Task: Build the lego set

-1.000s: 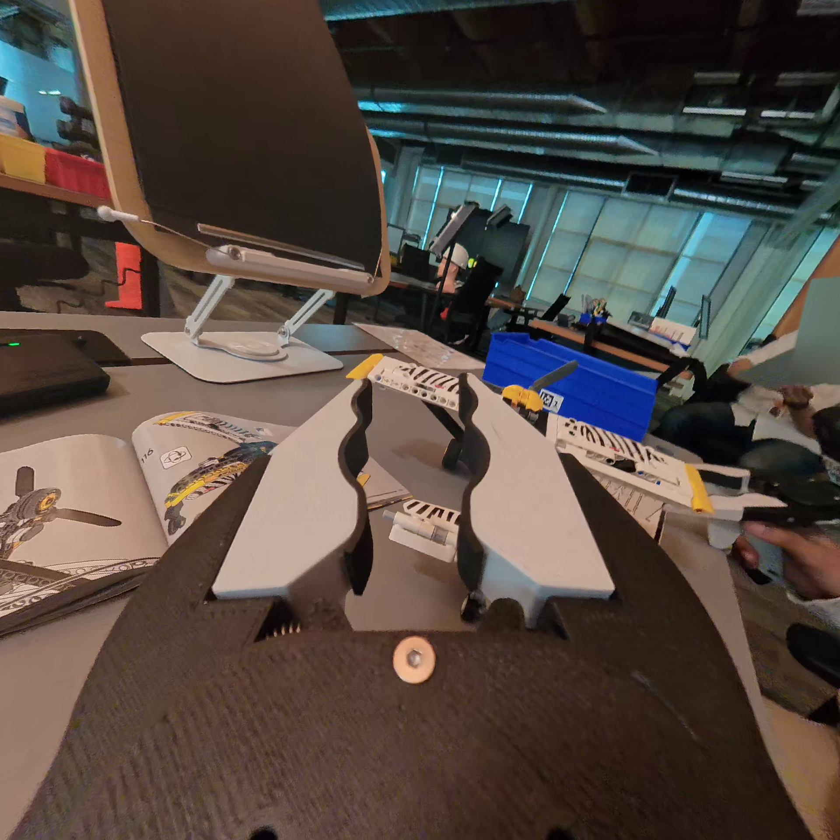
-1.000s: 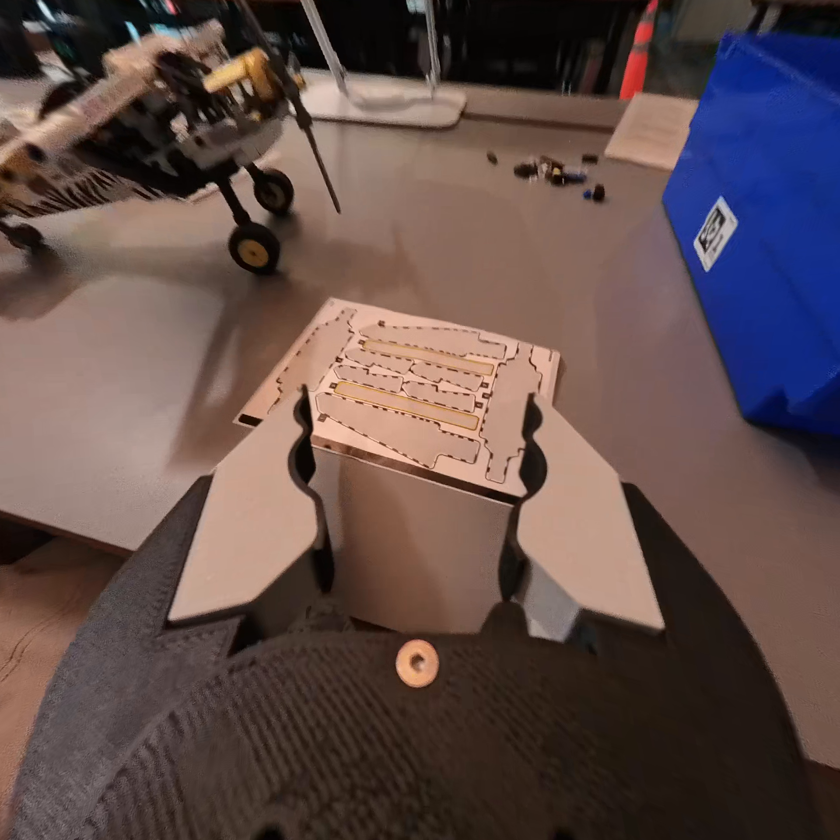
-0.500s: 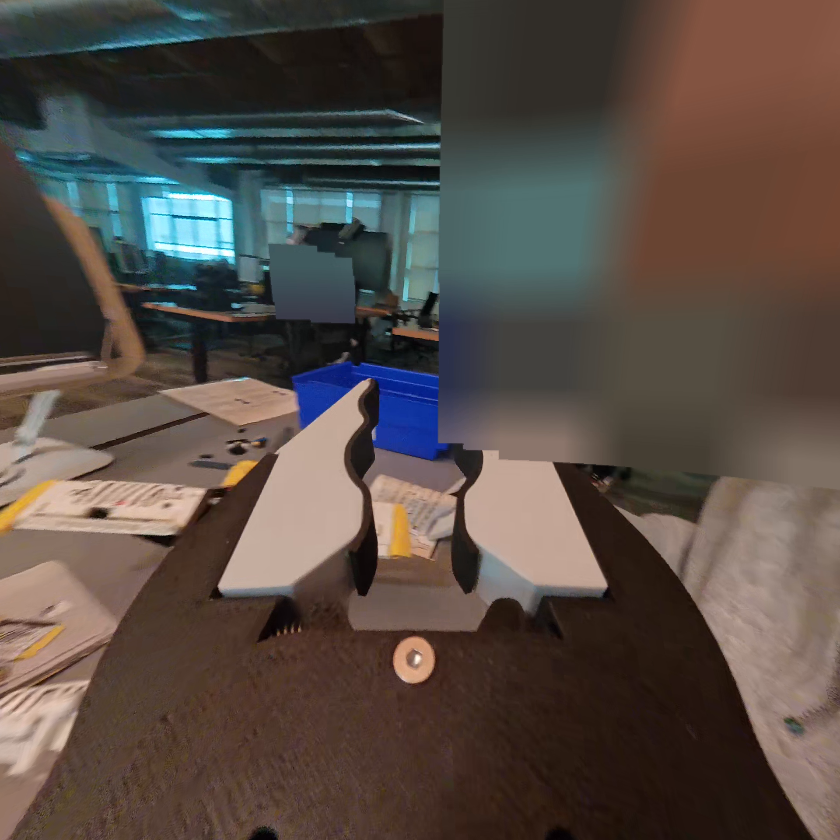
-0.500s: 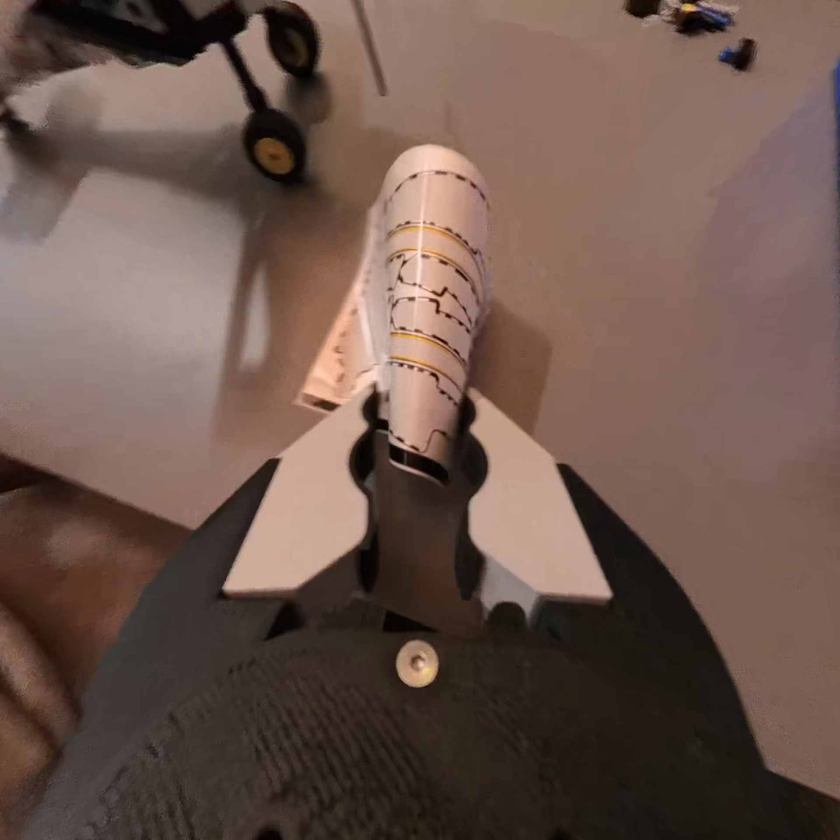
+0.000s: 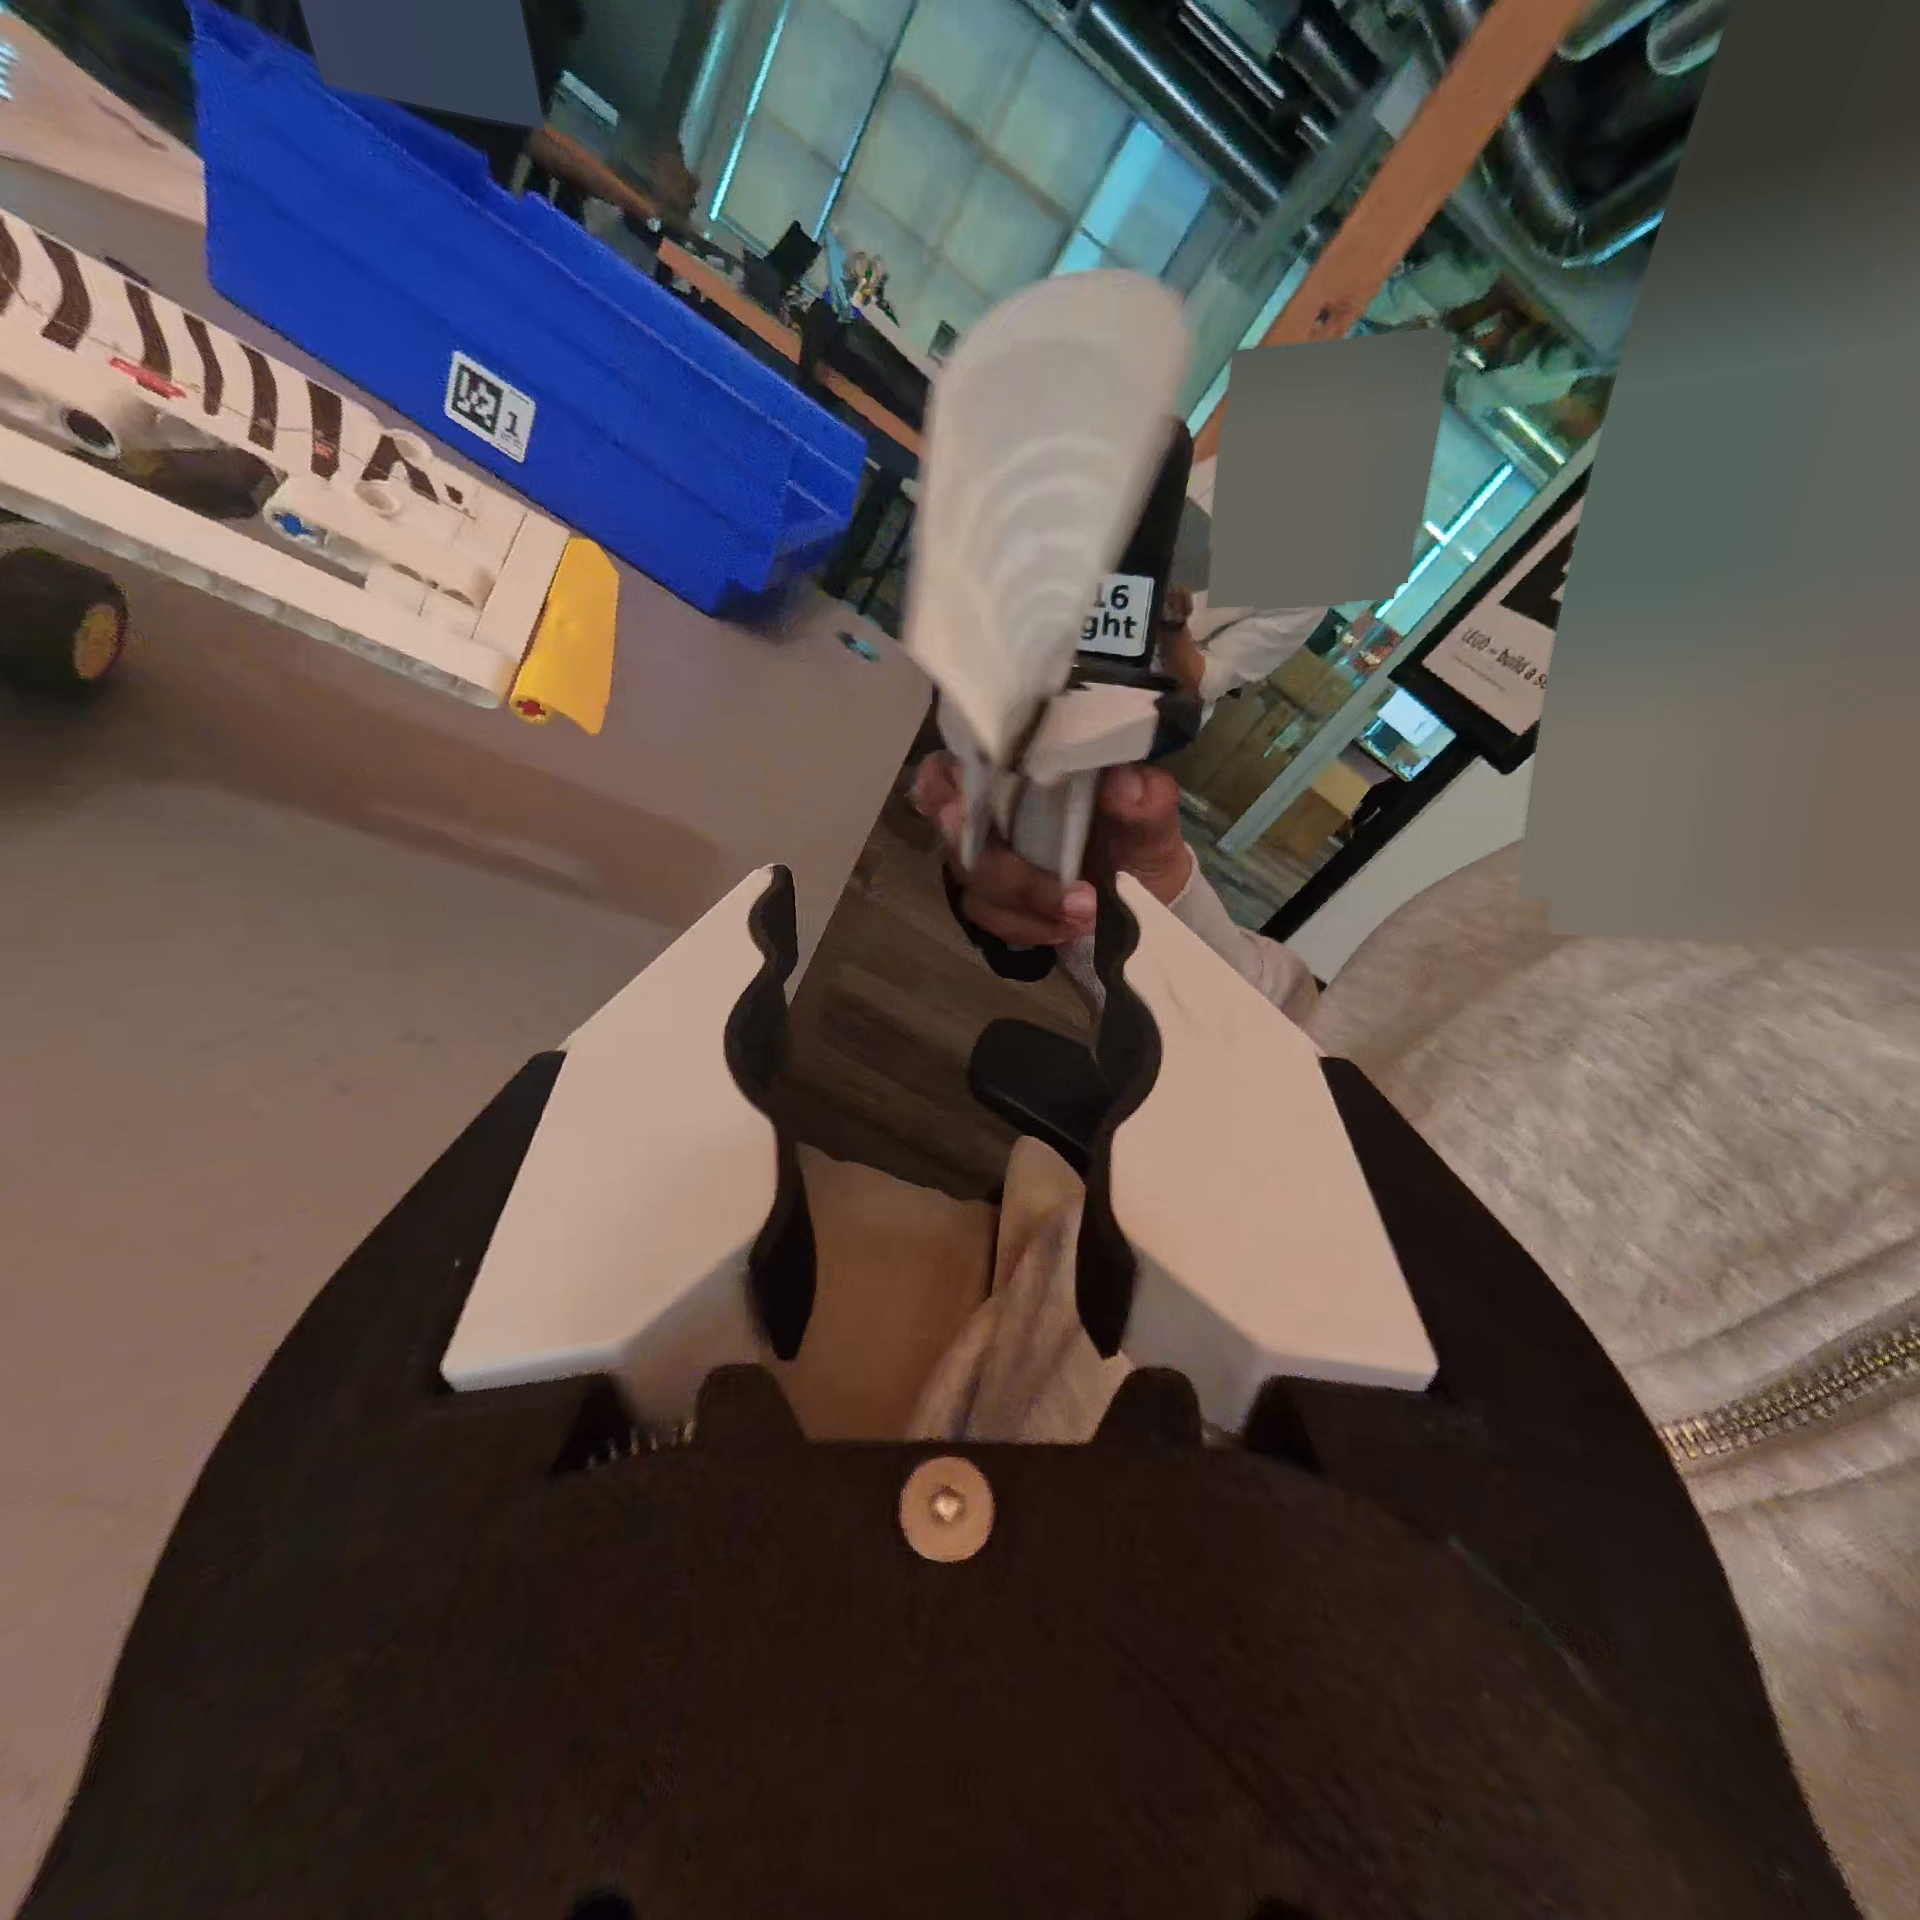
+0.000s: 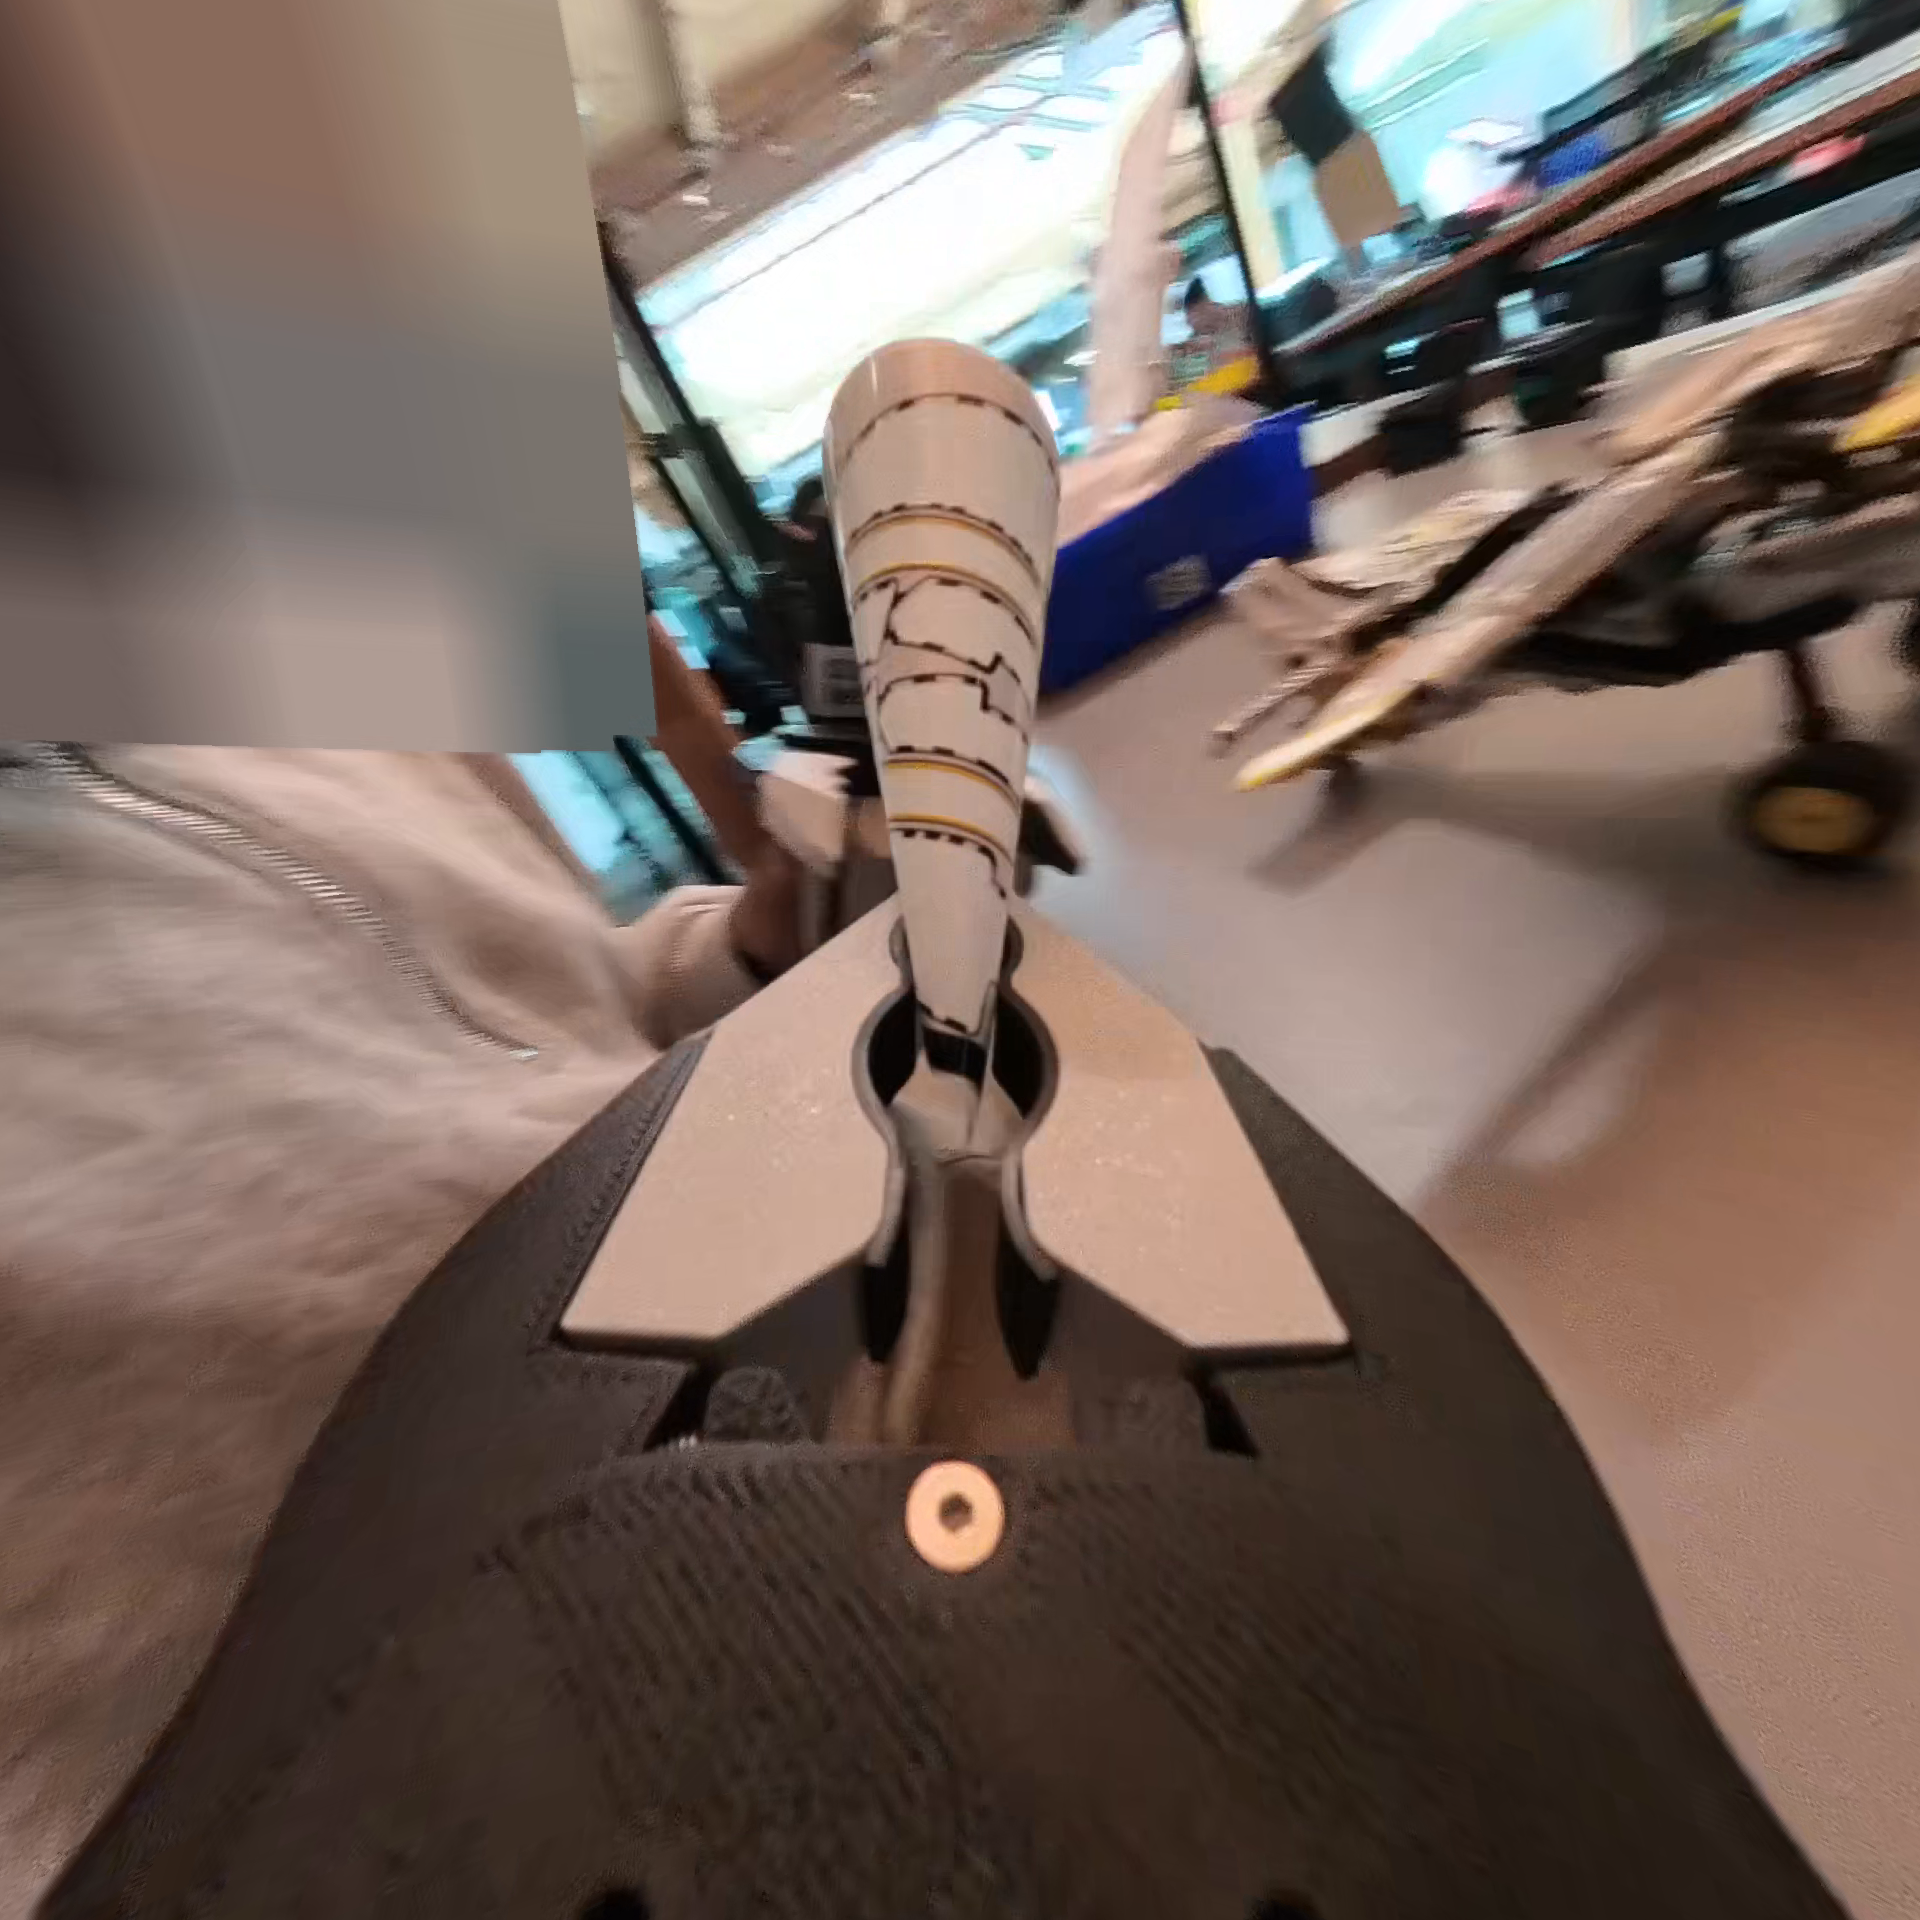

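My right gripper [image 6: 954,935] is shut on the bottom edge of a white sticker sheet [image 6: 945,623] with dashed outlines and yellow stripes. The sheet is curled and stands upright in the air. In the left wrist view the sticker sheet [image 5: 1039,488] rises from the right gripper [image 5: 1023,748], just beyond my left gripper [image 5: 951,904]. My left gripper is open and empty, off the table's edge and pointing at the sheet. The lego plane [image 5: 239,436], white with black stripes and yellow tips, stands on the table [image 5: 312,935]. It is blurred in the right wrist view [image 6: 1558,582].
A blue bin [image 5: 468,281] stands on the table behind the plane's wing and also shows in the right wrist view [image 6: 1174,561]. A person's grey zipped sweater [image 5: 1610,1195] is close on the right. The table's corner [image 5: 904,675] is just left of the sheet. Tip to tip, the grippers are about 5 centimeters apart. It is some 11 centimeters from my left tips to the lego plane [image 5: 239,436].
My right gripper closed on the sticker sheet, lifted it off the table and swung it up. My left gripper turned right, away from the plane, and its jaws opened wider.
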A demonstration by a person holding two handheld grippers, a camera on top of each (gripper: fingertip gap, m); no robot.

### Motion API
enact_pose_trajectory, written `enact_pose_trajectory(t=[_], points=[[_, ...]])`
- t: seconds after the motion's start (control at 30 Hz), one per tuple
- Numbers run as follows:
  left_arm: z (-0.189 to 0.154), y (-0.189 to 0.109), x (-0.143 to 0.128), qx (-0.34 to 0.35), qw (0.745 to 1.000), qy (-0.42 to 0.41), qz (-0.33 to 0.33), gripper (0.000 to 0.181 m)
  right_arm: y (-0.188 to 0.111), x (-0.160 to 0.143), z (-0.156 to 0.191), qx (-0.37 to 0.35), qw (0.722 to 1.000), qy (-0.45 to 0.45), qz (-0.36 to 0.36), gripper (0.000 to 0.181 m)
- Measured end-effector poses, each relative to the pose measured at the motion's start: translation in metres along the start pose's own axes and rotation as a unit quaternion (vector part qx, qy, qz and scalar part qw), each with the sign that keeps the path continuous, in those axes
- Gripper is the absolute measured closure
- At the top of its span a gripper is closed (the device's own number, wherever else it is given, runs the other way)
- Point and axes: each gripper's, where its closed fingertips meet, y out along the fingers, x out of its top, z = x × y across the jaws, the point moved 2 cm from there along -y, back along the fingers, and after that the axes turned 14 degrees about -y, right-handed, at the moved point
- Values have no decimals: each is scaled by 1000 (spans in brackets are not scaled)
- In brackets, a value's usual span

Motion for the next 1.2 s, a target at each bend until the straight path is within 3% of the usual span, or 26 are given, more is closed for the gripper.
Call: enact_pose_trajectory(t=[0.07,0.13,0.23,0.27,0.33,0.4,0.5,0.57,0.77,0.93,1.2], points=[[-5,1,-1,-19,1000,-7,-4,125,5,0,10,29,1000,4,-1,176],[-16,0,1,-55,998,-14,-14,133,12,-8,6,5,1000,-4,28,175],[-21,-6,6,-83,996,-27,-36,160,19,-28,-1,-20,996,0,91,168],[-22,-10,8,-91,995,-29,-42,181,20,-30,0,-17,995,6,94,164],[-19,-13,11,-89,994,-45,-48,181,20,-28,-1,-14,996,20,84,159],[-18,-16,13,-98,992,-64,-49,181,16,-21,-9,-44,997,10,65,140],[-14,-18,14,-104,988,-99,-50,181,4,13,-13,-109,991,-79,-17,132],[-13,-17,13,-109,986,-116,-47,181,-3,33,-7,-137,980,-134,-60,128],[-6,-16,11,-82,988,-121,-44,181,-14,57,5,-256,917,-298,-63,122],[-8,-13,10,-77,990,-116,-39,181,-11,61,17,-244,912,-323,-63,123],[-27,-6,4,-129,985,-112,-16,181,31,16,14,-168,943,-285,46,136]])
